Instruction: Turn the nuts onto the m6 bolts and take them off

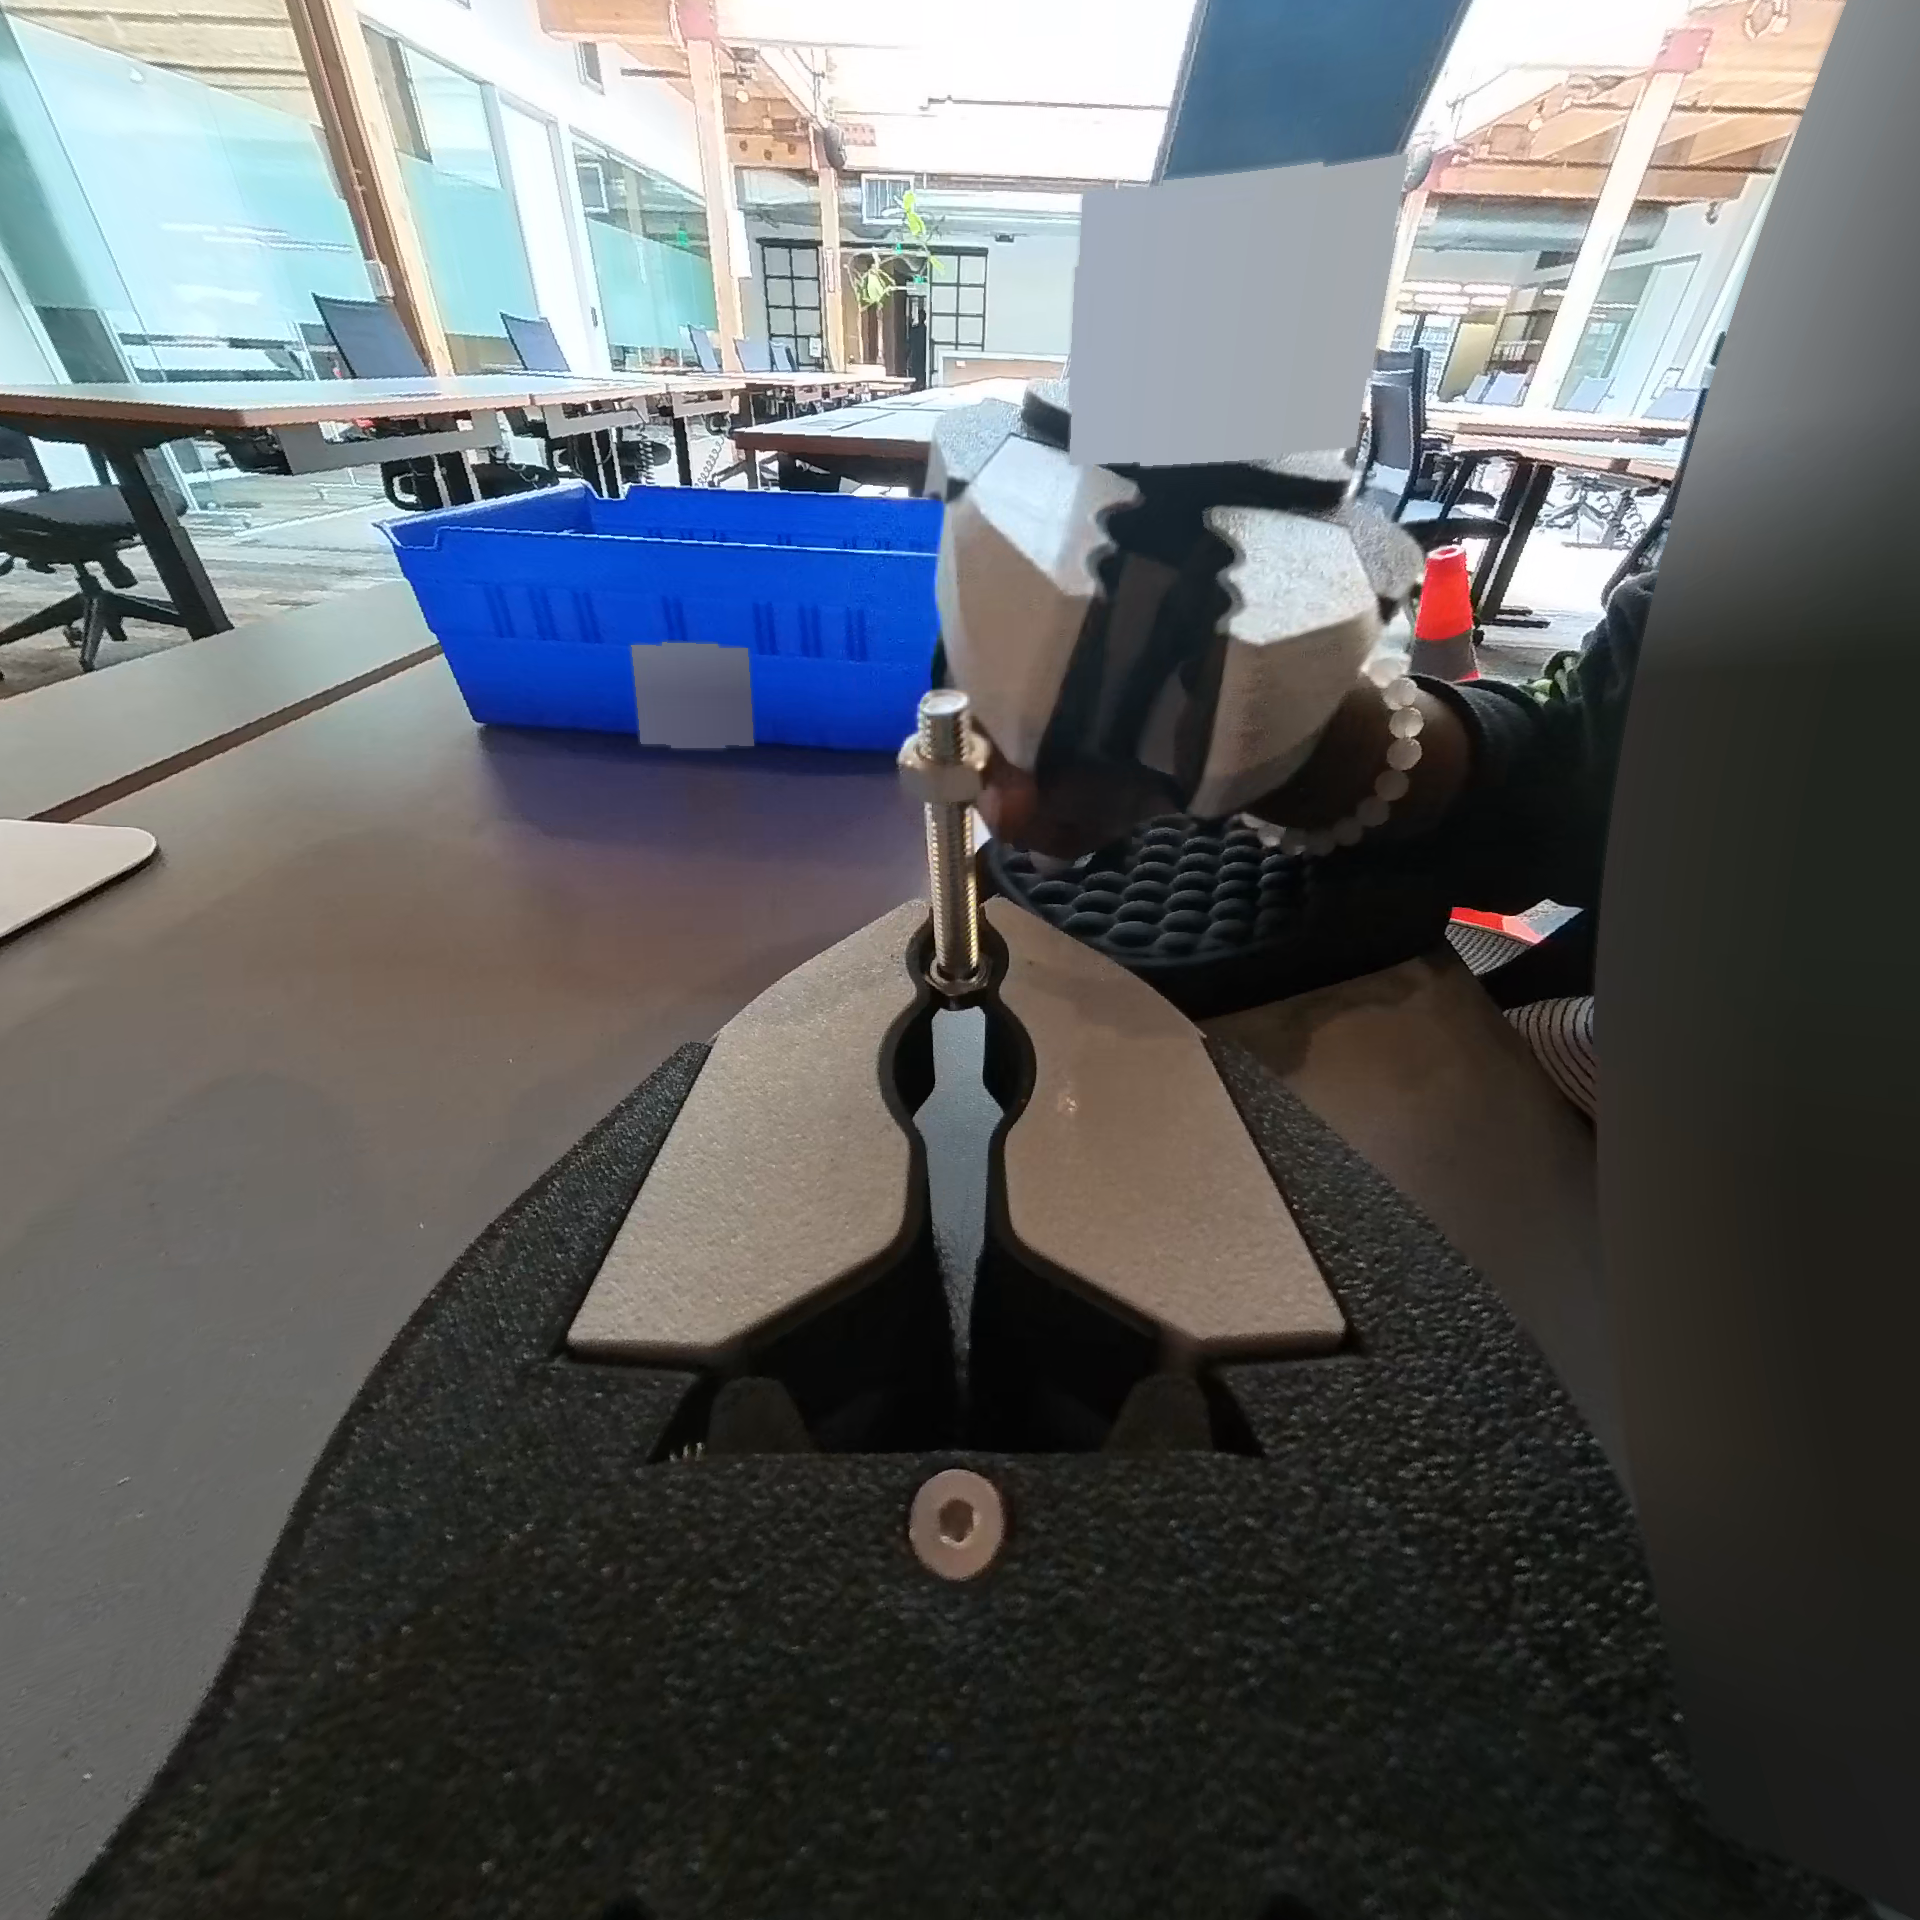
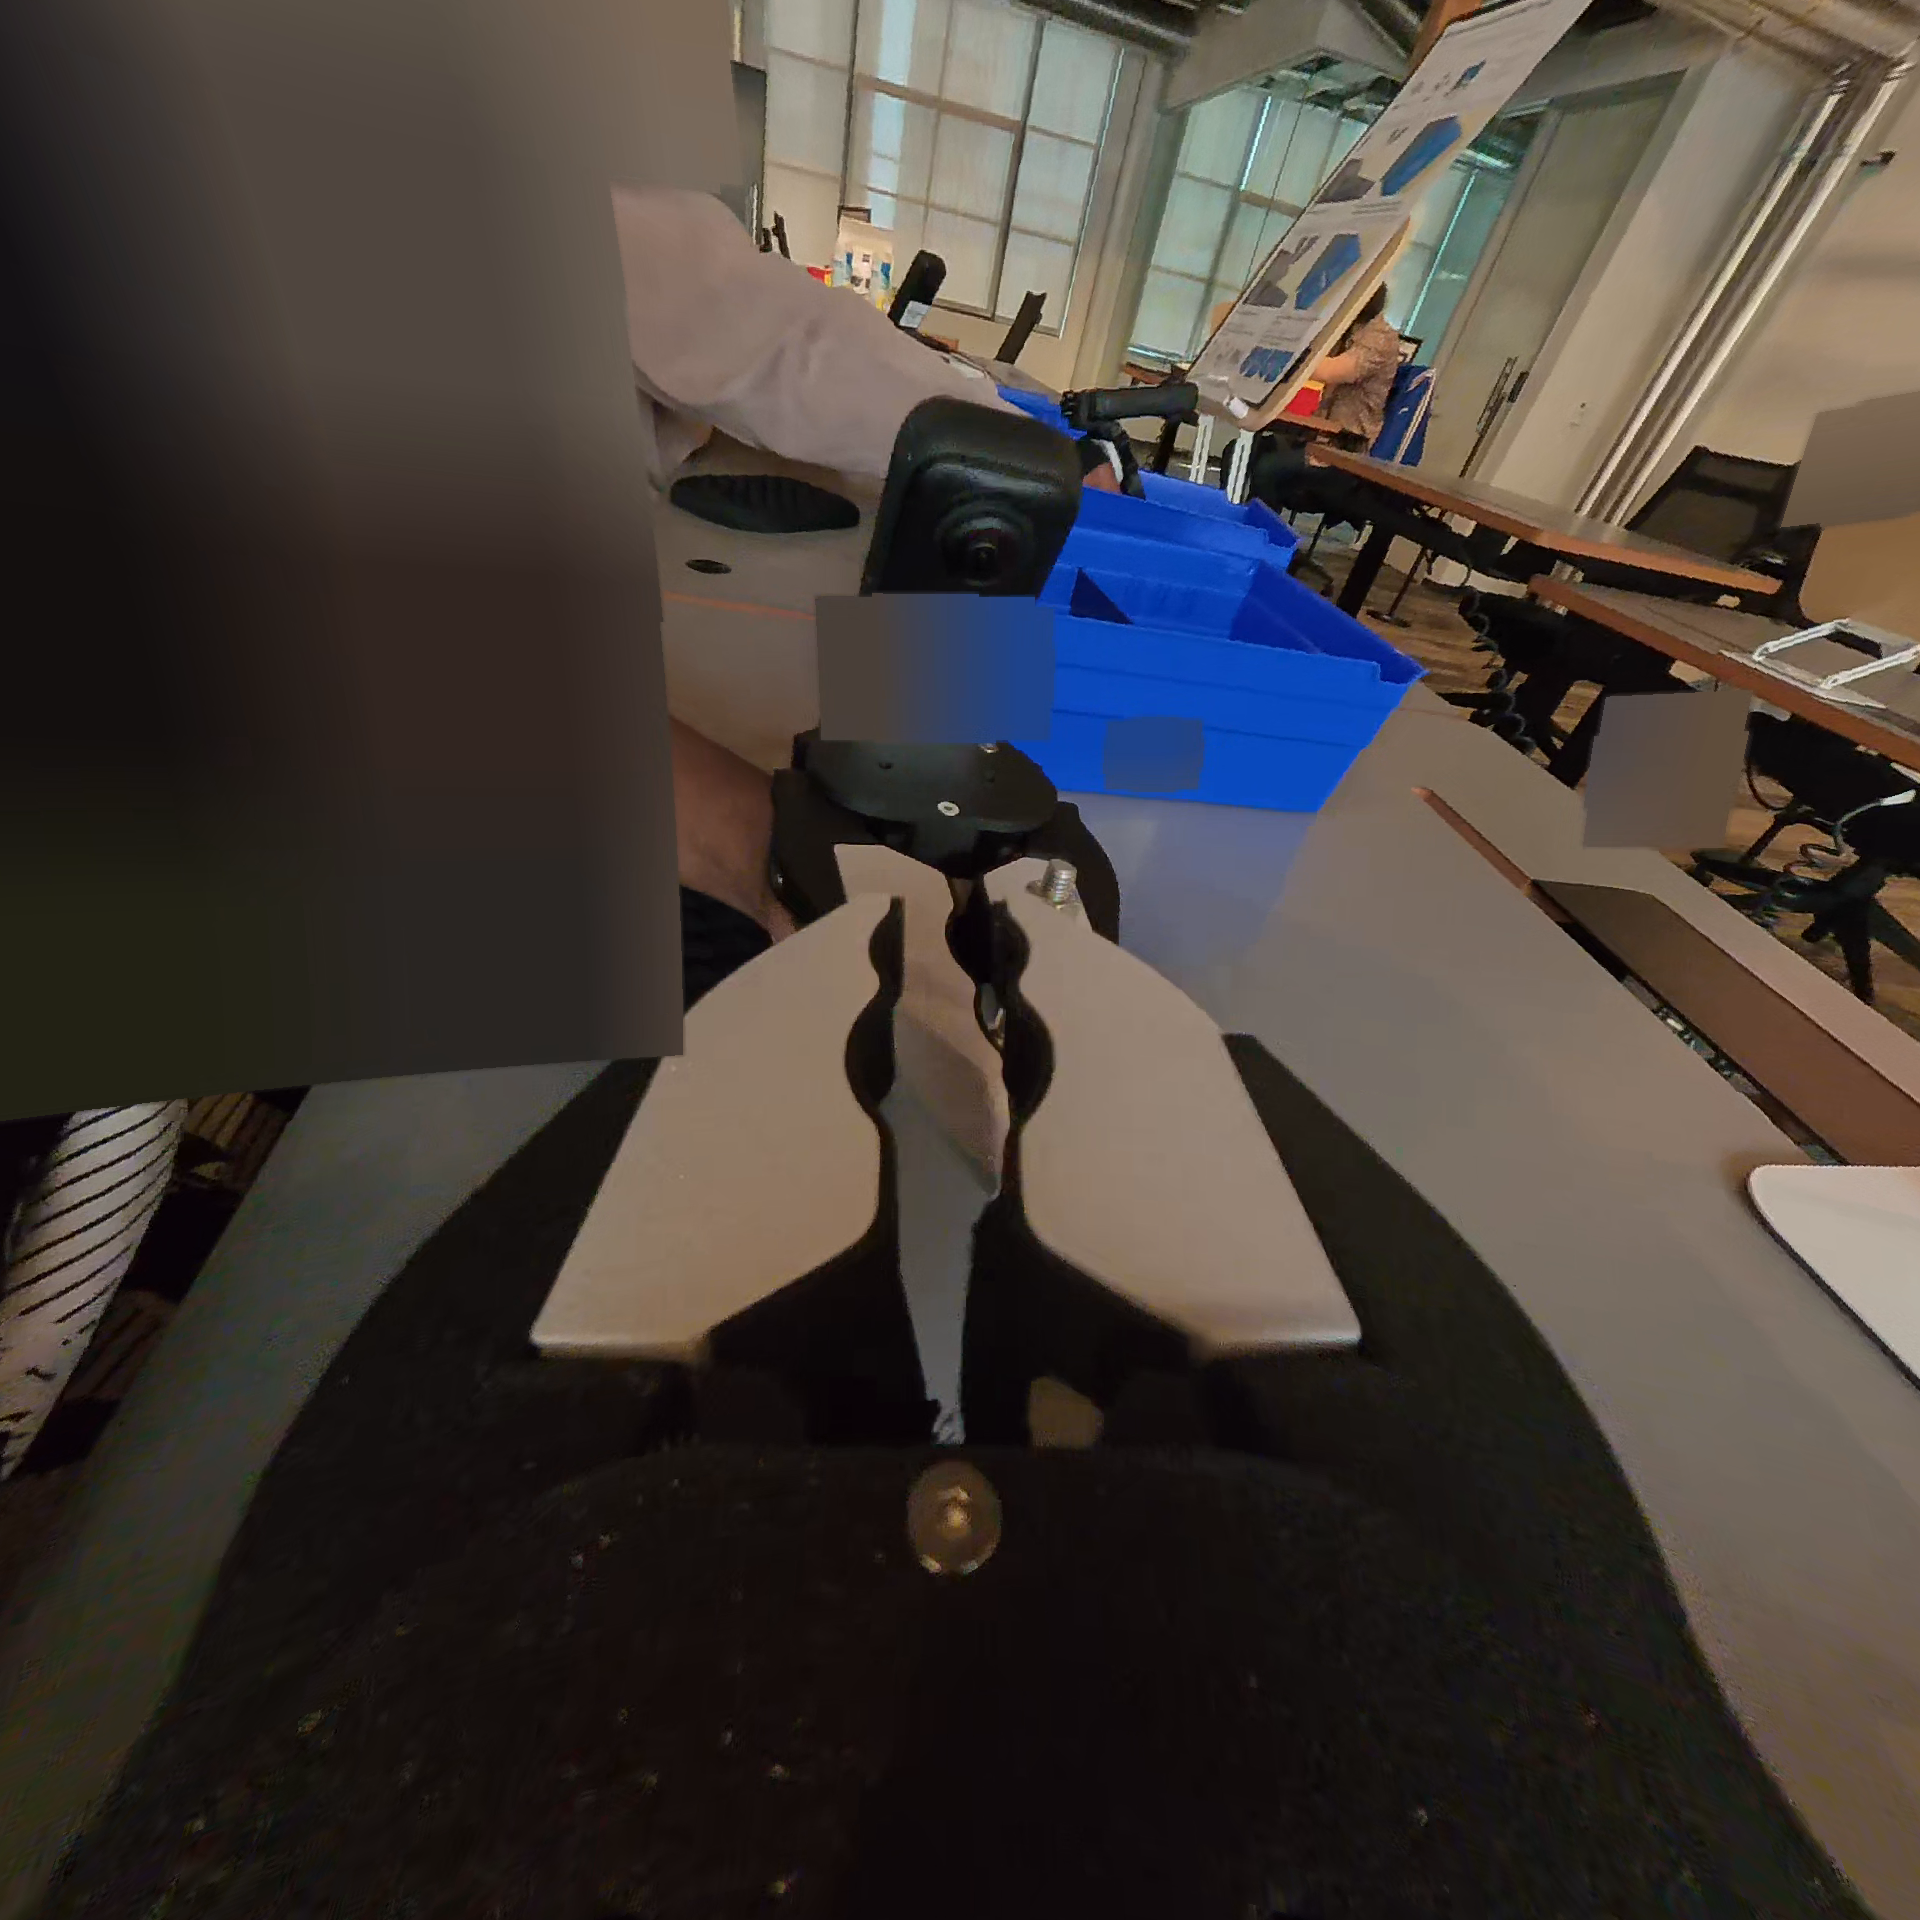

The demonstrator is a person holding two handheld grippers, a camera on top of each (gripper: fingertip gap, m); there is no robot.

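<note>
My left gripper (image 1: 956,920) is shut on the head of a silver bolt (image 1: 954,862) and holds it upright above the dark table (image 1: 416,935). A silver nut (image 1: 938,767) sits on the thread just below the bolt's top end. My right gripper (image 1: 1127,727) hangs tilted just right of the nut, and a hand holds it. In the right wrist view its fingers (image 2: 1091,997) stand a little apart with nothing between the pads. The bolt's top and nut (image 2: 1060,885) show outside the right finger. The left gripper (image 2: 935,800) faces me there.
A blue bin (image 1: 665,582) stands on the table behind the bolt and also shows in the right wrist view (image 2: 1226,675). A black honeycomb mat (image 1: 1195,894) lies under the right gripper. An orange cone (image 1: 1444,613) stands farther right. A white flat object (image 1: 62,862) lies at the left.
</note>
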